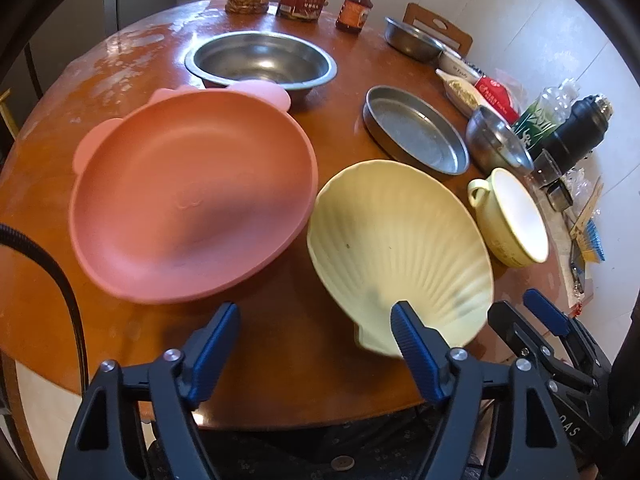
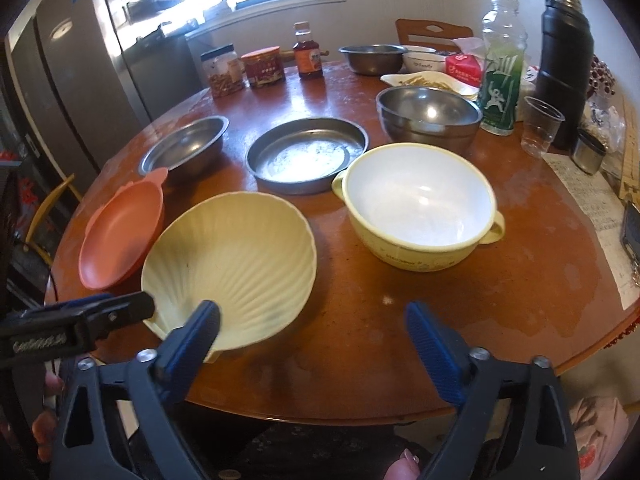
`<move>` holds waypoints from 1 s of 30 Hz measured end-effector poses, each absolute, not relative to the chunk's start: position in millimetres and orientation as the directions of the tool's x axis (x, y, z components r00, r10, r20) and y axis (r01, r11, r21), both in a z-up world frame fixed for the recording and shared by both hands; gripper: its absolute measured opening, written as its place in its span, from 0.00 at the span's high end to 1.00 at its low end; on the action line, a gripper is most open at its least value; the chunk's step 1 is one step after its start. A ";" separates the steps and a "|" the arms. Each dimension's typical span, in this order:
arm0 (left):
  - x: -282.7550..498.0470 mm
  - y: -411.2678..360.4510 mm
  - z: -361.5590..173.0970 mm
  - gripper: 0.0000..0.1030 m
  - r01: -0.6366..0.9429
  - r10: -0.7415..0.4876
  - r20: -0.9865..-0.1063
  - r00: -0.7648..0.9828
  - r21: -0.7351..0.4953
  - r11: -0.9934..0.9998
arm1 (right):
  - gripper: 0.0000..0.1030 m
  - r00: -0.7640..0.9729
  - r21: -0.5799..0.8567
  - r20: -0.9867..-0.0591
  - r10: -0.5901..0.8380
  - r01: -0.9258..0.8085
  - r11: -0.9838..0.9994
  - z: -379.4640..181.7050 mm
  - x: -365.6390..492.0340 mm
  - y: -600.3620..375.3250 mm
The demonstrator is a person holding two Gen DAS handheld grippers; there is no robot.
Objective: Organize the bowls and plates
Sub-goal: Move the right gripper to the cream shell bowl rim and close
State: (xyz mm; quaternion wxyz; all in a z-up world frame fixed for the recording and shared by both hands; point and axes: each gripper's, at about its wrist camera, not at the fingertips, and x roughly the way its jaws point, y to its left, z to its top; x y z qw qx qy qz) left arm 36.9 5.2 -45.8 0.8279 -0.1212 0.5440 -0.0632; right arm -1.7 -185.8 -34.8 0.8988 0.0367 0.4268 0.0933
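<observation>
On the round wooden table [image 1: 288, 344] a pale yellow shell-shaped dish [image 1: 400, 248] [image 2: 236, 260] lies nearest me. A pink plate with small ears [image 1: 192, 200] [image 2: 120, 236] sits to its left, and a yellow two-handled bowl with a white inside [image 1: 516, 220] [image 2: 420, 204] to its right. Behind them stand a large steel bowl [image 1: 260, 60], a flat steel pan [image 1: 416, 132] and a small steel bowl [image 1: 496, 140]. My left gripper [image 1: 316, 312] is open over bare table, its right finger in front of the shell dish's near rim. My right gripper [image 2: 313, 308] is open too, its left finger at that same rim.
Jars and a sauce bottle [image 1: 354, 6] line the far edge. A steel bowl [image 2: 372, 58], a food dish, a tissue pack, a green bottle [image 2: 500, 76], a black flask [image 2: 564, 64] and a plastic cup [image 2: 540, 126] crowd the right side. A chair stands behind; a fridge is at the left.
</observation>
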 end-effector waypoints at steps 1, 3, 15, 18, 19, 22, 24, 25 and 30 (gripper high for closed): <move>40.4 4.2 -48.4 0.32 -0.025 -0.240 -0.888 0.392 -0.271 0.962 | 0.27 0.611 0.145 -0.765 0.202 -0.141 0.979 -37.2 0.7 -185.2; 44.6 1.8 -47.9 0.37 -0.020 -0.232 -0.886 0.402 -0.262 0.965 | 0.31 0.590 0.148 -0.781 0.206 -0.145 0.978 -42.6 6.7 -183.7; 67.5 -0.7 -53.0 0.85 0.002 -0.279 -0.875 0.395 -0.302 0.953 | 0.74 0.555 0.165 -0.796 0.241 -0.184 0.969 -56.2 30.9 -174.9; 66.4 -3.1 -53.0 0.86 0.013 -0.270 -0.877 0.397 -0.288 0.957 | 0.77 0.560 0.153 -0.794 0.236 -0.192 0.969 -55.6 32.3 -173.1; 65.2 -2.3 -52.8 0.87 0.012 -0.271 -0.877 0.396 -0.290 0.957 | 0.77 0.559 0.152 -0.795 0.237 -0.194 0.969 -55.6 33.1 -173.3; 58.9 1.8 -52.2 0.86 0.011 -0.263 -0.881 0.393 -0.281 0.960 | 0.78 0.552 0.157 -0.796 0.249 -0.209 0.965 -54.3 34.4 -172.3; 51.4 4.1 -51.0 0.86 0.010 -0.248 -0.886 0.390 -0.266 0.964 | 0.78 0.547 0.155 -0.796 0.258 -0.228 0.961 -53.5 32.7 -168.9; 46.8 4.8 -49.9 0.86 0.011 -0.245 -0.888 0.389 -0.261 0.965 | 0.78 0.540 0.154 -0.800 0.262 -0.238 0.959 -53.7 31.8 -166.3; 23.7 11.2 -47.5 0.85 0.024 -0.242 -0.892 0.381 -0.253 0.967 | 0.79 0.520 0.142 -0.809 0.274 -0.279 0.950 -51.8 22.1 -159.4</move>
